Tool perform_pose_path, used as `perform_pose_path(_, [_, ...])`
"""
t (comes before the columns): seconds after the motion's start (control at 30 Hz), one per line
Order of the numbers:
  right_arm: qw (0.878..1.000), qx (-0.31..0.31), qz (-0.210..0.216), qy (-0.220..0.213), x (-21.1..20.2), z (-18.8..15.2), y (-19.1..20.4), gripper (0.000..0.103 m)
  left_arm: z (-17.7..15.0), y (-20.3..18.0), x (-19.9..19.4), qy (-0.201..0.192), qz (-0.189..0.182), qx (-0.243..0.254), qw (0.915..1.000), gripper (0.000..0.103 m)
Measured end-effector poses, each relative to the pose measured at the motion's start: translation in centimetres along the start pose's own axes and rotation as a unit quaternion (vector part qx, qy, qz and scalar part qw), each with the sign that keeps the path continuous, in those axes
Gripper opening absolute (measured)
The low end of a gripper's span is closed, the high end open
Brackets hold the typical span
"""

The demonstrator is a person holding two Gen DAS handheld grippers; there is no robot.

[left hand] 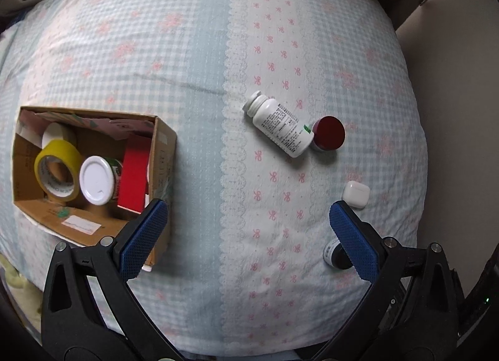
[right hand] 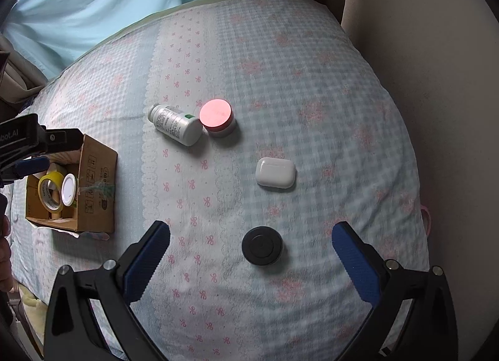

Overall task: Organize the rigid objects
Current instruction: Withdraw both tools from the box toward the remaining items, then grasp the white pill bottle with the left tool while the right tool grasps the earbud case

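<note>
A cardboard box (left hand: 162, 155) (right hand: 96, 183) sits on the bed at the left, holding a yellow tape roll (left hand: 57, 170) (right hand: 50, 194), a white-lidded jar (left hand: 96, 184) (right hand: 68, 189) and a red packet (left hand: 135, 170). A white pill bottle (left hand: 279, 124) (right hand: 174, 125) lies on its side against a red-lidded jar (left hand: 329, 133) (right hand: 217, 116). A white earbud case (left hand: 355, 194) (right hand: 276, 172) and a black-capped jar (left hand: 335, 256) (right hand: 262, 245) lie nearer. My left gripper (left hand: 248, 214) is open and empty beside the box. My right gripper (right hand: 251, 236) is open above the black-capped jar.
The bed has a blue checked cover with pink bows (left hand: 187, 49) (right hand: 312, 80). A cream wall (right hand: 421, 49) runs along the right side. A light blue curtain (right hand: 93, 2) hangs behind the bed. The left gripper's body (right hand: 31, 139) shows over the box.
</note>
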State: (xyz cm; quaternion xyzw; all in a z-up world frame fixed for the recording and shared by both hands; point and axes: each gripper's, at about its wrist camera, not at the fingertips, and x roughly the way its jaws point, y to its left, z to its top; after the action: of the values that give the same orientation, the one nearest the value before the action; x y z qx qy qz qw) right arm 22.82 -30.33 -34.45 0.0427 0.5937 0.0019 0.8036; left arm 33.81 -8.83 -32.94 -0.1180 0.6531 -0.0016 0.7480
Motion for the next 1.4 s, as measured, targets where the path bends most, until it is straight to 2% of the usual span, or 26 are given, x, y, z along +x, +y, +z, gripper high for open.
perform_pose_path(0.13, [1.000, 0.004, -0.003, -0.001, 2.8, 1.3, -1.1, 0.103, 2.7, -0.4, 3.4, 0.022, -0.012, -0.061, 0.9978, 0.103])
perform_pose_path(0.2, [1.000, 0.005, -0.010, 0.002, 4.3, 1.8, -1.6, 0.103, 4.1, -0.5, 5.4, 0.036, -0.026, -0.099, 0.9941, 0.103])
perform_pose_path(0.37, [1.000, 0.013, -0.024, 0.006, 7.6, 2.5, -2.5, 0.103, 6.9, -0.9, 10.5, 0.071, -0.025, -0.171, 0.9825, 0.103])
perform_pose_path(0.53, [0.999, -0.006, -0.034, -0.002, 9.9, 2.3, -2.5, 0.103, 8.0, -1.6, 14.6, 0.102, -0.009, -0.197, 0.9750, 0.100])
perform_pose_path(0.67, [0.999, 0.001, -0.032, -0.009, 11.5, 2.1, -2.6, 0.103, 8.0, -1.7, 16.7, 0.107, -0.013, -0.220, 0.9696, 0.098])
perform_pose_path(0.77, [1.000, 0.014, -0.028, -0.002, 12.7, 2.2, -2.5, 0.096, 8.1, -2.0, 17.6, 0.104, -0.006, -0.227, 0.9682, 0.094])
perform_pose_path(0.97, [0.998, 0.046, -0.040, 0.012, 15.1, 2.9, -2.7, 0.095, 8.2, -3.4, 19.3, 0.113, 0.007, -0.249, 0.9618, 0.076])
perform_pose_path(1.03, [0.997, 0.059, -0.042, 0.020, 15.8, 3.2, -2.9, 0.084, 8.1, -3.6, 20.0, 0.115, 0.009, -0.266, 0.9571, 0.068])
perform_pose_path(1.1, [0.996, 0.075, -0.037, 0.034, 16.6, 3.5, -3.1, 0.076, 8.0, -3.5, 20.2, 0.116, 0.011, -0.275, 0.9544, 0.064])
perform_pose_path(1.13, [0.995, 0.081, -0.035, 0.041, 17.0, 3.6, -3.1, 0.069, 8.0, -3.4, 20.2, 0.116, 0.009, -0.276, 0.9540, 0.059])
perform_pose_path(1.17, [0.995, 0.085, -0.037, 0.045, 17.3, 3.6, -3.1, 0.067, 8.1, -3.5, 20.1, 0.113, 0.005, -0.275, 0.9549, 0.055])
perform_pose_path(1.23, [0.994, 0.084, -0.051, 0.047, 17.4, 3.6, -2.9, 0.057, 8.4, -3.7, 20.1, 0.112, 0.009, -0.266, 0.9574, 0.053])
perform_pose_path(1.4, [0.994, 0.077, -0.060, 0.053, 17.6, 3.9, -2.4, 0.056, 8.4, -4.1, 20.0, 0.115, 0.001, -0.243, 0.9632, 0.052])
